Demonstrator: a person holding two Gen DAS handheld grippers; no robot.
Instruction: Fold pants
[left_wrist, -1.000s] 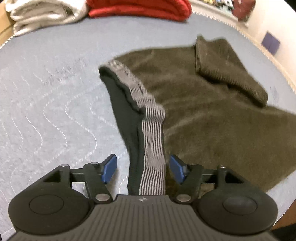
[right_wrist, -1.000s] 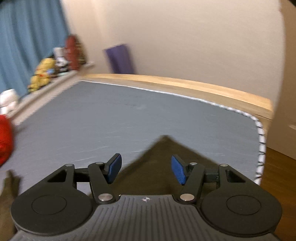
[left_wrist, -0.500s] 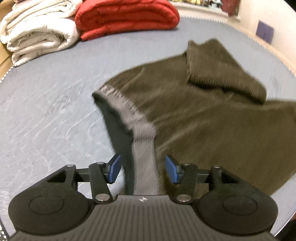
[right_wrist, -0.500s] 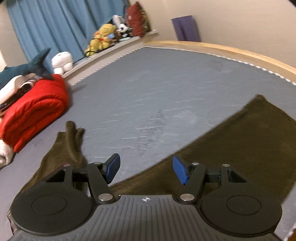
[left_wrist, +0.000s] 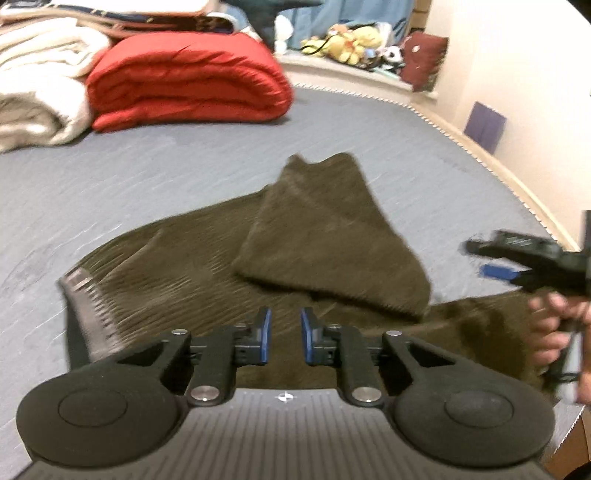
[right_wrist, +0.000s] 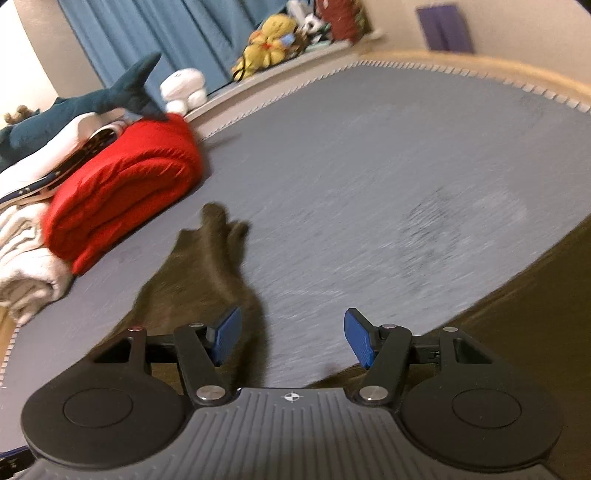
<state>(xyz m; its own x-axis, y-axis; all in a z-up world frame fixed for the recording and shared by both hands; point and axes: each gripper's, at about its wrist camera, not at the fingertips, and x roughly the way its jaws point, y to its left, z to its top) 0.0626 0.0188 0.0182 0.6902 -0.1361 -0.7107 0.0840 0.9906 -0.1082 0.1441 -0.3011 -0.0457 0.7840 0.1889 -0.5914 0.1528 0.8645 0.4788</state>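
1. Your left gripper (left_wrist: 284, 334) has let go of the striped waistband (left_wrist: 83, 295). Half a second ago the band ran up between its pads; now it lies off to the gripper's left on the mattress (left_wrist: 147, 184), and the jaws are closing to a narrow gap with no cloth between them.
2. Your right gripper (right_wrist: 291, 338) has swung from facing the bare far corner of the mattress to looking back along the pants (left_wrist: 332, 236). Its jaws stand fairly wide and hold nothing; only grey mattress shows between the pads.
3. My reading: the pants are free of both grippers, so this is a gap between grasps. The fold itself is hardly begun.
4. The pants lie spread on the mattress, nearer you than the red quilt (left_wrist: 184, 77). One leg is doubled back over the body of the garment and points toward the quilt; the other runs away to the right, under your right hand (left_wrist: 554, 332).
5. That doubled leg is the snag. It likely needs laying straight before any clean fold.
6. Beyond the pants, the red quilt sits beside a cream blanket (left_wrist: 33, 92), with a shark toy (right_wrist: 92, 99) on top. All are well apart from the pants, with nothing lying between.
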